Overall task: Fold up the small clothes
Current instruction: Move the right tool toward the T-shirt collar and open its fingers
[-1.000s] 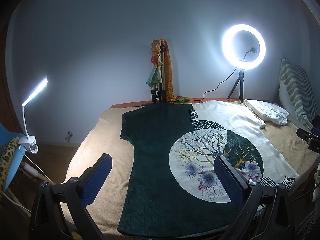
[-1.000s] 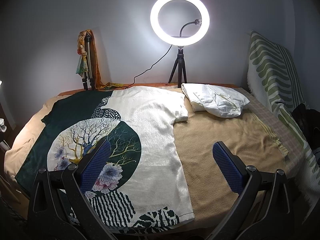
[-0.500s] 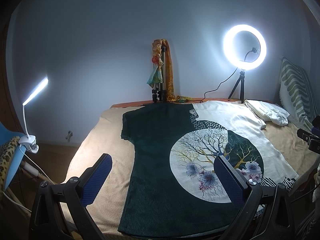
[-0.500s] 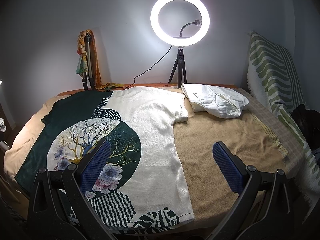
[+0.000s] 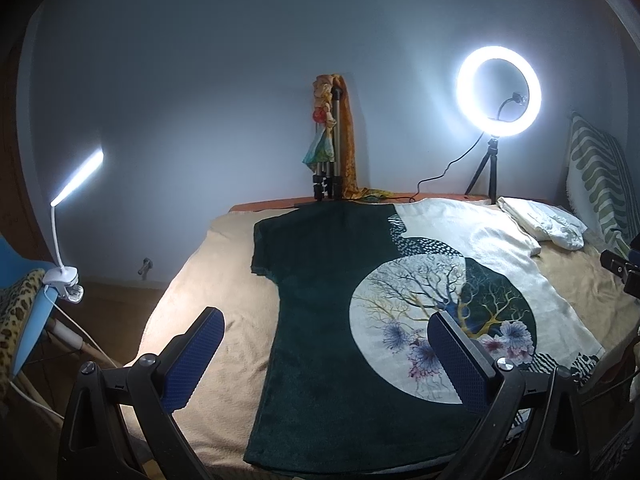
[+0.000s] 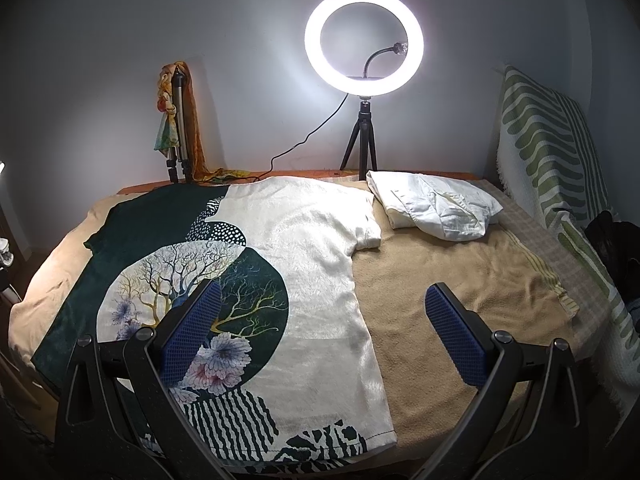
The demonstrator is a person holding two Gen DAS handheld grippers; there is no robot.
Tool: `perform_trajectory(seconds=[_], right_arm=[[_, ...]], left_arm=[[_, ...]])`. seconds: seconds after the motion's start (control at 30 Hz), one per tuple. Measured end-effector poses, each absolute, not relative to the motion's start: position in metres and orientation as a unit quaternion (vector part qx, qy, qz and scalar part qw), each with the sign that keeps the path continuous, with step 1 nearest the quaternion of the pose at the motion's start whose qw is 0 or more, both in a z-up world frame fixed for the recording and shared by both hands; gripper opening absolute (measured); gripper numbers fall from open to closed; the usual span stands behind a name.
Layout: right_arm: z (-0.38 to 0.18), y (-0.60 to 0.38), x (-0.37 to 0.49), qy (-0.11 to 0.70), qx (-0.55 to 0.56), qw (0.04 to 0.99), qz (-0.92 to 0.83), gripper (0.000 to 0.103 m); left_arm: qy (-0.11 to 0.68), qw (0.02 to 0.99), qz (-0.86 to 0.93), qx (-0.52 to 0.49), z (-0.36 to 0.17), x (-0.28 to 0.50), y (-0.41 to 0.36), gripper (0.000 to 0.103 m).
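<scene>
With the dark-green-and-cream tree-print T-shirt [image 5: 384,300] lying flat on the beige blanket-covered bed [image 6: 460,280], both the left tongs [image 5: 326,354] and right tongs [image 6: 322,330], gaping and empty, should probably pinch matching hem corners and sleeves evenly.

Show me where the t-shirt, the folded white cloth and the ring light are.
t-shirt [image 6: 316,256], right wrist view, on its white chest area.
folded white cloth [image 6: 436,210], right wrist view, on its top middle.
ring light [image 6: 314,46], right wrist view, on the glowing ring's left side.

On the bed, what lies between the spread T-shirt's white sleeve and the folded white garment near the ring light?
Only a narrow strip of the bare tan blanket. The T-shirt sleeve and the folded white garment lie apart; the right wrist view shows this best.
</scene>
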State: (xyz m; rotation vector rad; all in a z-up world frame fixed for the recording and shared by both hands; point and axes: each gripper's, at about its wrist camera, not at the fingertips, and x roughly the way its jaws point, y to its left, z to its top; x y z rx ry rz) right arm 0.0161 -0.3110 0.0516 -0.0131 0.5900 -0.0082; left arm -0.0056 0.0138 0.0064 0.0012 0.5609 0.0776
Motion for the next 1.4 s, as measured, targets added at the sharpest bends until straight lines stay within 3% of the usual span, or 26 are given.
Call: perform_trajectory(seconds=[0.3, 0.47, 0.57, 0.63, 0.83, 1.03, 1.23, 1.4], right_arm=[[0.069, -0.29, 0.033, 0.29, -0.02, 0.956, 0.035, 0.103], [0.086, -0.256, 0.046, 0.282, -0.061, 0.954, 0.085, 0.103], [0.099, -0.23, 0.058, 0.272, -0.073, 0.949, 0.139, 0.103], [0.107, -0.213, 0.066, 0.262, -0.074, 0.948, 0.164, 0.103], [0.115, -0.16, 0.108, 0.292, -0.045, 0.93, 0.22, 0.103], [0.108, -0.114, 0.16, 0.346, 0.005, 0.899, 0.269, 0.103], [0.1, -0.048, 0.209, 0.388, 0.014, 0.866, 0.314, 0.089], [0.079, 0.016, 0.248, 0.415, -0.011, 0.852, 0.318, 0.087]], left_arm=[[0.289, 0.955, 0.068, -0.024, -0.005, -0.004, 0.041, 0.103], [0.281, 0.955, 0.04, -0.088, -0.017, -0.018, 0.067, 0.1], [0.296, 0.947, 0.04, -0.121, -0.029, -0.022, 0.082, 0.092], [0.308, 0.94, 0.048, -0.14, -0.038, -0.025, 0.092, 0.081], [0.332, 0.925, 0.056, -0.174, -0.061, -0.031, 0.113, 0.068], [0.368, 0.91, 0.046, -0.186, -0.084, -0.032, 0.114, 0.064], [0.398, 0.894, 0.037, -0.203, -0.105, -0.023, 0.115, 0.056], [0.407, 0.882, 0.022, -0.235, -0.115, -0.02, 0.121, 0.053]])
